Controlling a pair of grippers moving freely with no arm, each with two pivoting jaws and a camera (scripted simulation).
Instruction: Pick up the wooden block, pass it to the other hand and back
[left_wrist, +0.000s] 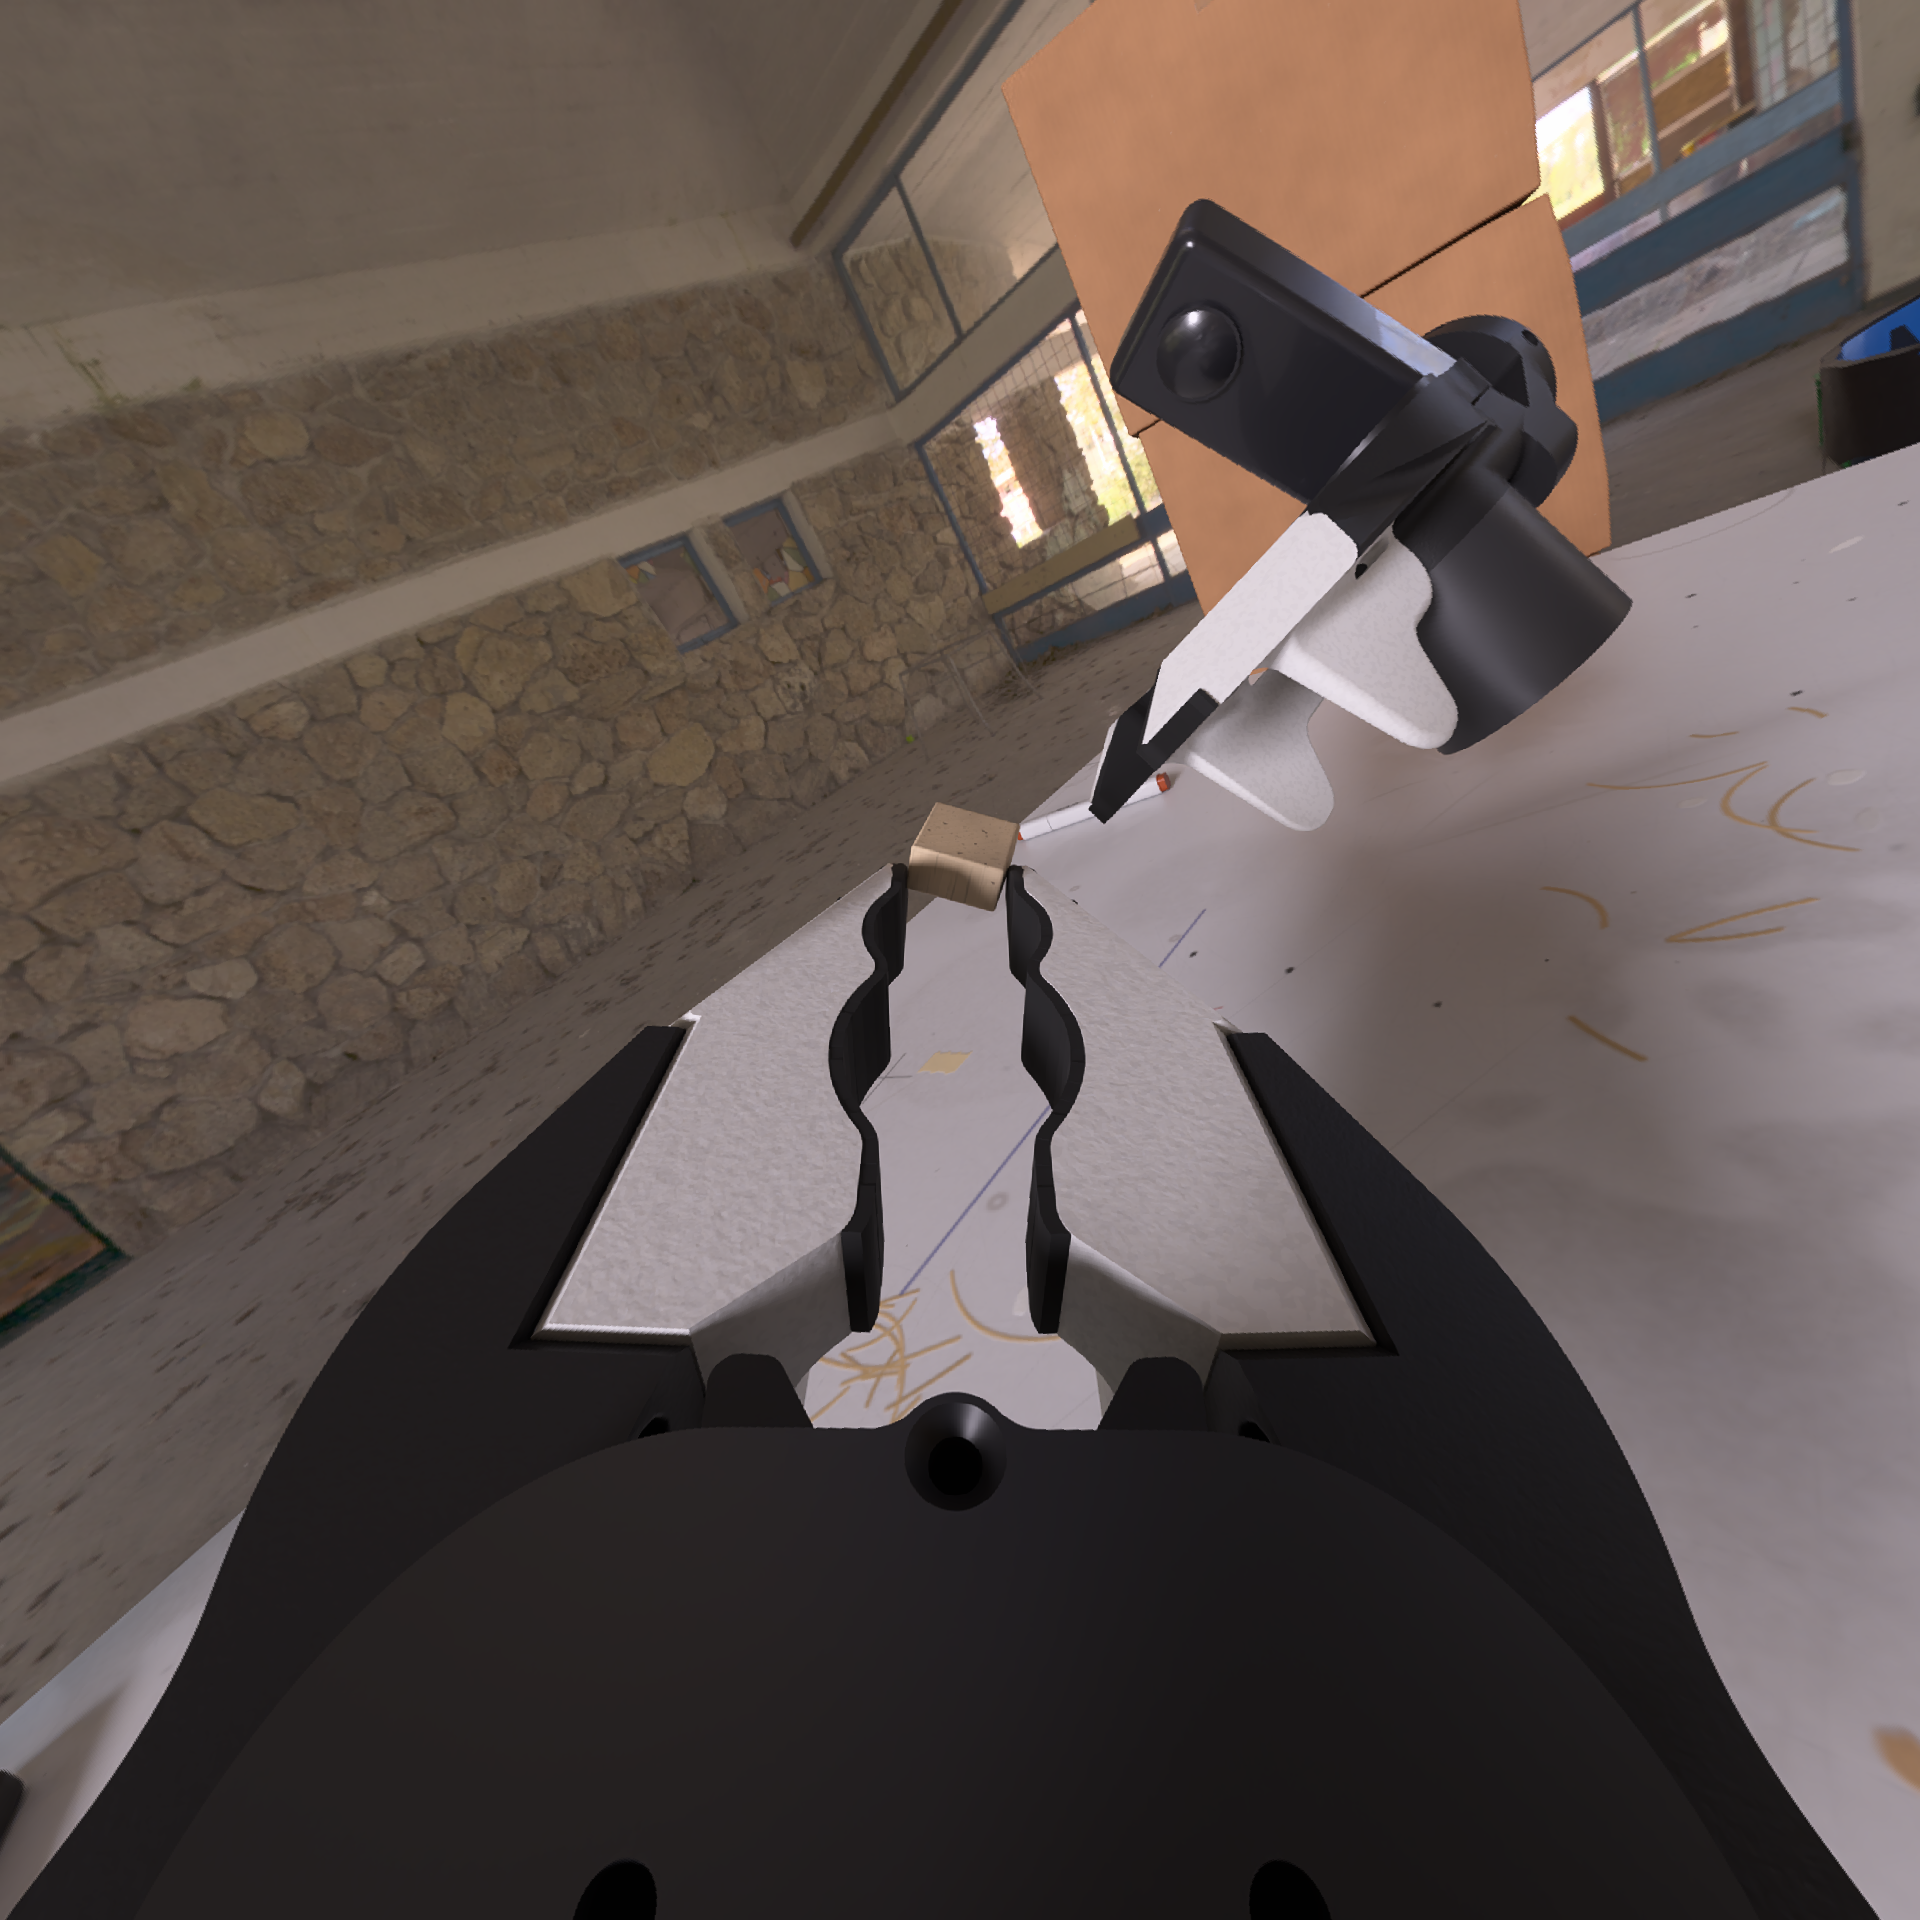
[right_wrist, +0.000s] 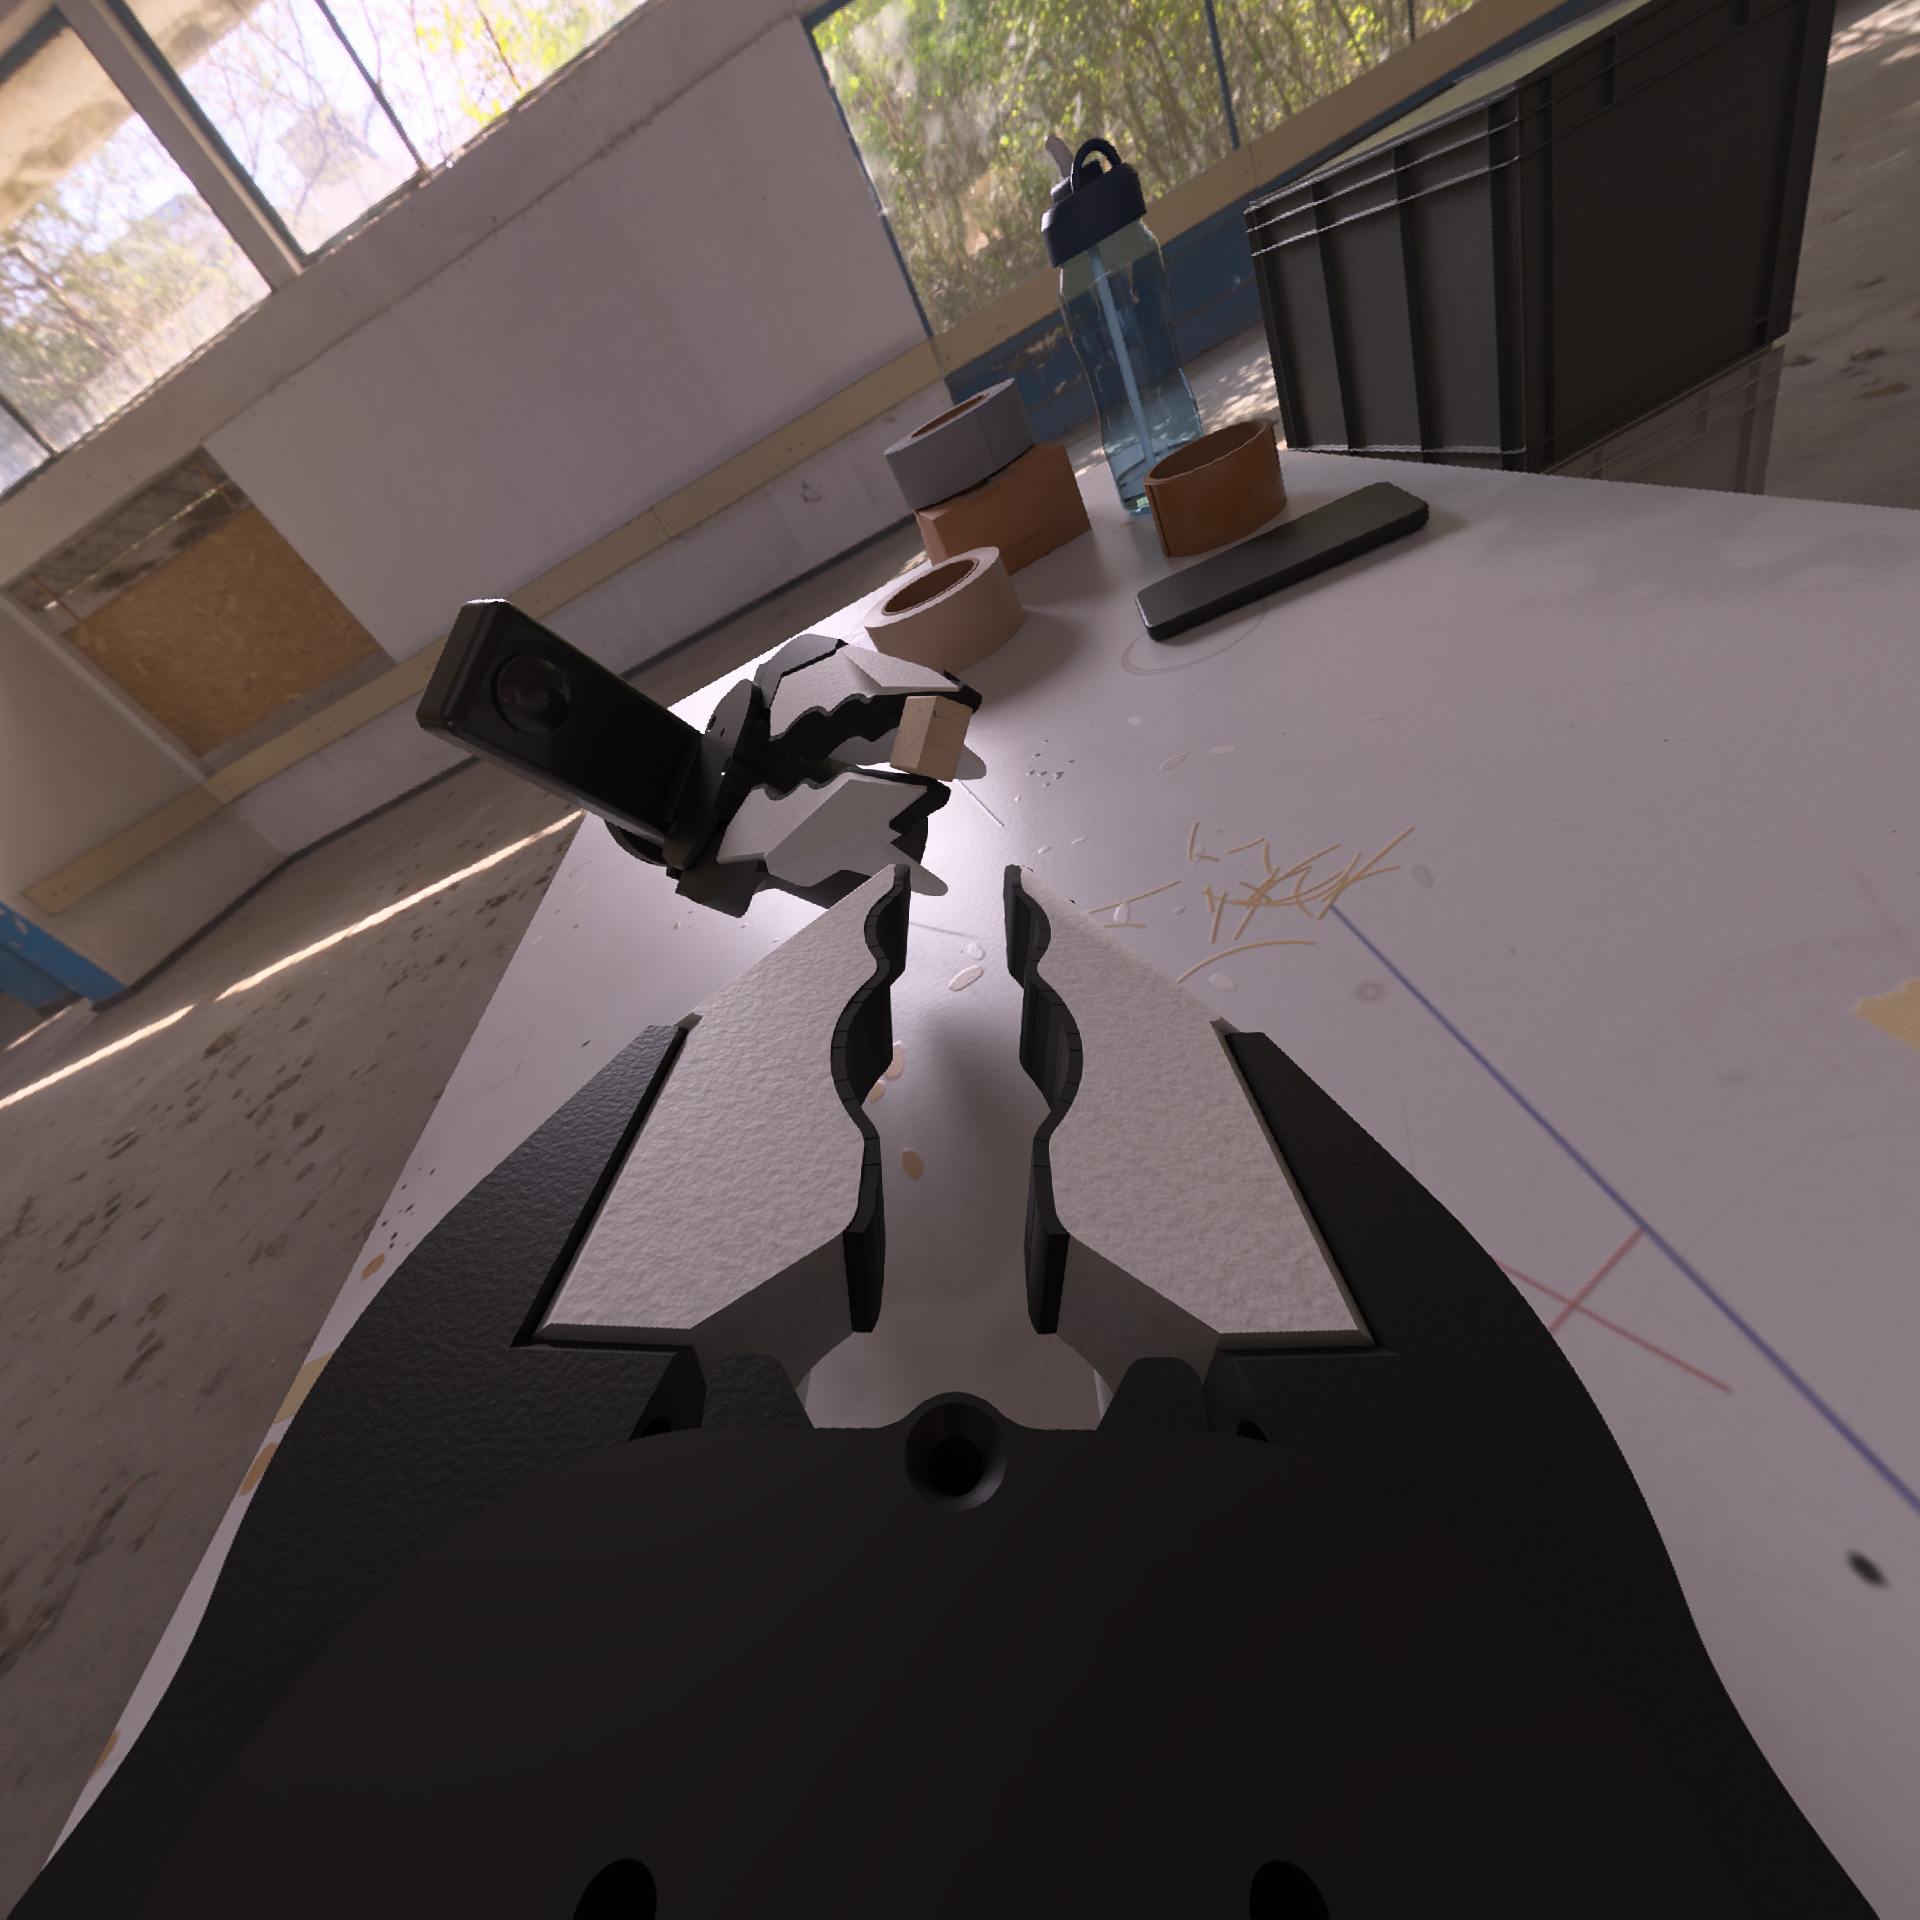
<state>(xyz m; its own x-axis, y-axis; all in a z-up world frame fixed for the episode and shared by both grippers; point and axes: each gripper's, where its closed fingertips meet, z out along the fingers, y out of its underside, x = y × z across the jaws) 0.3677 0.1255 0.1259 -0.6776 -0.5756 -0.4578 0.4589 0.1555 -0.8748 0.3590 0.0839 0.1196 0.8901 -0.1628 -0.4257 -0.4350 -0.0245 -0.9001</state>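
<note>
The wooden block (left_wrist: 961, 857) is a small pale cube. My left gripper (left_wrist: 956, 885) is shut on it at the fingertips and holds it above the white table (left_wrist: 1558, 1039). In the right wrist view the left gripper (right_wrist: 928, 750) shows ahead and to the left, with the block (right_wrist: 932, 734) between its tips. My right gripper (right_wrist: 956, 883) is open and empty, its fingers parted by about the block's width. In the left wrist view the right gripper (left_wrist: 1122, 769) hangs up and to the right of the block, apart from it.
A cardboard box (left_wrist: 1299, 260) stands at the table's far edge, and a white marker (left_wrist: 1049, 823) lies near it. On the other side are tape rolls (right_wrist: 951, 608), a water bottle (right_wrist: 1122, 343), a brown band (right_wrist: 1216, 499), a black slab (right_wrist: 1283, 561) and a dark crate (right_wrist: 1507, 260).
</note>
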